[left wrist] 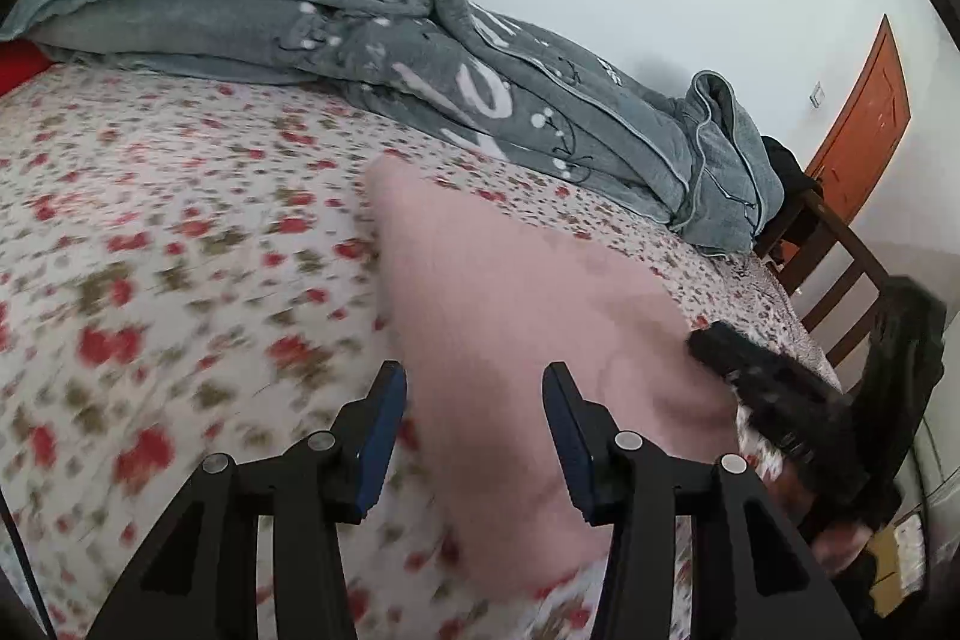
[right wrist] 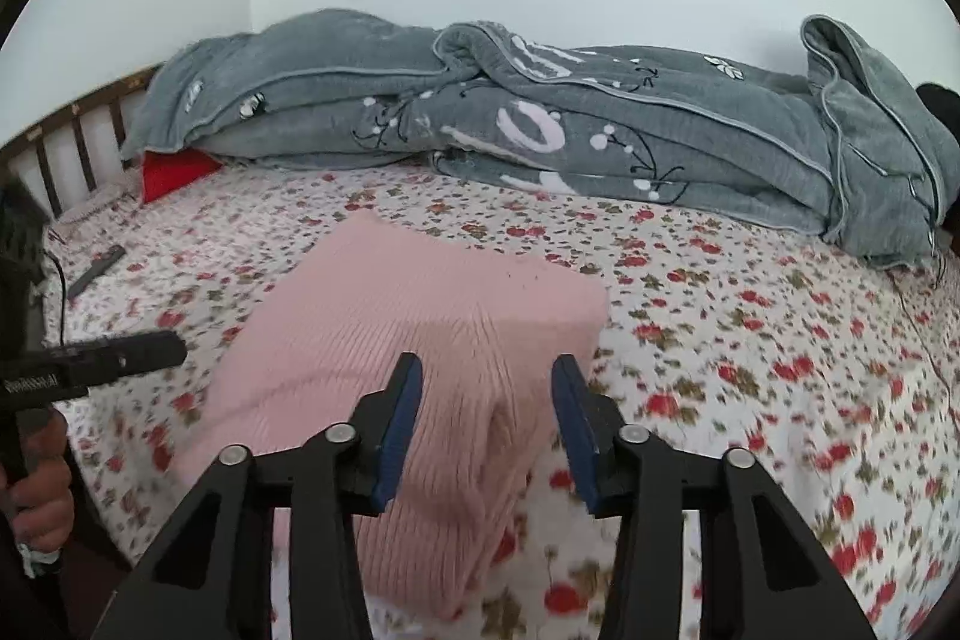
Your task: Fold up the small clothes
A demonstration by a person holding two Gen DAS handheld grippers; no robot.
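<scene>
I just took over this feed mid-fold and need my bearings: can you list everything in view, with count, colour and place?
pink knit garment: one, pink, folded on the bed sheet in front of both grippers
bed sheet: one, white with red flowers, covers the bed
blanket: one, grey with white print, bunched along the wall
cushion: one, red, under the blanket's left end
slatted bed frame: one, dark wood, far left
door: one, orange-brown, far right
left gripper: one, black with blue pads, open, empty
right gripper: one, black with blue pads, open, empty
hand: one, holds the left gripper's handle
</scene>
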